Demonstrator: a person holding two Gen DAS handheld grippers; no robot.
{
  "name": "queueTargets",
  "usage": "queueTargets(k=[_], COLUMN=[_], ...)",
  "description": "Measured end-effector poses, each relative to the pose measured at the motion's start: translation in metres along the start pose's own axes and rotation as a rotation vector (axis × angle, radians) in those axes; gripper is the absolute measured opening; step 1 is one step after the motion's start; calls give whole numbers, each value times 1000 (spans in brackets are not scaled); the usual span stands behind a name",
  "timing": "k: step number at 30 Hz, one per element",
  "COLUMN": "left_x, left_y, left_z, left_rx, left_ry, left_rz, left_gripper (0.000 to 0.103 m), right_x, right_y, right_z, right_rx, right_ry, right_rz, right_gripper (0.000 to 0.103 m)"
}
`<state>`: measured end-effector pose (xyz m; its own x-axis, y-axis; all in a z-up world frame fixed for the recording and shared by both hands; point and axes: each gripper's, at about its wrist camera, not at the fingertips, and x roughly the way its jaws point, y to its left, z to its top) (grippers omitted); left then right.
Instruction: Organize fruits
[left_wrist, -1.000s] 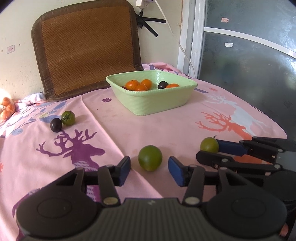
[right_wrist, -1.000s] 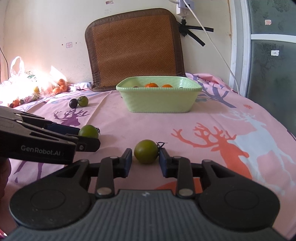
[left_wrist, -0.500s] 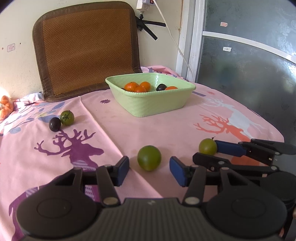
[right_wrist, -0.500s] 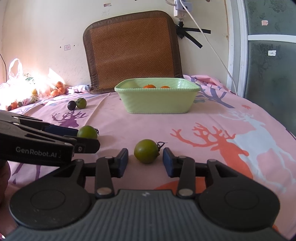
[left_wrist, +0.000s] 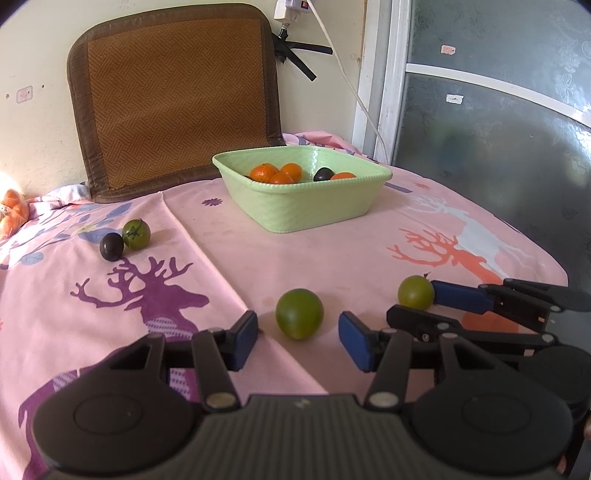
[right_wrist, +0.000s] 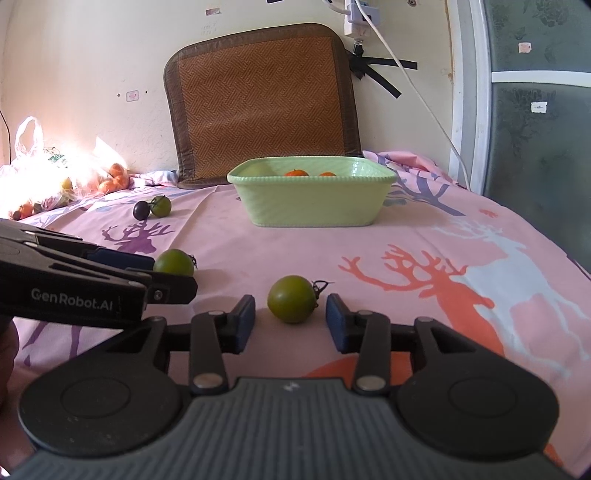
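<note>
Both grippers are parked low on the table, each with its own green fruit lined up. The left gripper (left_wrist: 298, 338) has its jaws spread wide, blue pads either side of a round green fruit (left_wrist: 299, 318) with clear gaps on both sides, so nothing is gripped yet. Same story for the right gripper (right_wrist: 290, 320): jaws apart around a darker green tomato (right_wrist: 292, 304), stem pointing toward the right pad, not touching as far as I can tell, though the fisheye makes that gap hard to judge. Further out sits the green basket (left_wrist: 306, 206), already holding a few oranges and one dark plum, and off to the left a plum (left_wrist: 111, 246) and another green tomato (left_wrist: 136, 233) are touching each other, still waiting their turn. So I'd say this is the pre-grasp step of a two-handed pick — next move is closing both sets of pads gently on the fruit (round and smooth, so squeeze across the middle or they'll squirt out), then lift and carry to the basket. Compared with a second ago, the right gripper's jaws have opened out — they were nearly hugging the tomato then — while the left one looks about as wide as before, and none of the fruit seems to have shifted.
</note>
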<state>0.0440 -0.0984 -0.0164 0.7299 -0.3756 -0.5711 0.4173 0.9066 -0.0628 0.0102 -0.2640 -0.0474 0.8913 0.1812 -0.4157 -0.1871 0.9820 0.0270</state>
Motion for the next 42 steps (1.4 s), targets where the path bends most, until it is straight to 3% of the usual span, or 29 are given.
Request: queueTargets(k=[42], left_x=[-1], left_y=[2], left_z=[-1], left_rx=[-10], left_ry=[-3], left_rz=[-14], left_gripper=[59], right_x=[0], right_y=[-3], right_z=[0], right_rx=[15], right_ry=[5], right_rz=[6], right_gripper=[47])
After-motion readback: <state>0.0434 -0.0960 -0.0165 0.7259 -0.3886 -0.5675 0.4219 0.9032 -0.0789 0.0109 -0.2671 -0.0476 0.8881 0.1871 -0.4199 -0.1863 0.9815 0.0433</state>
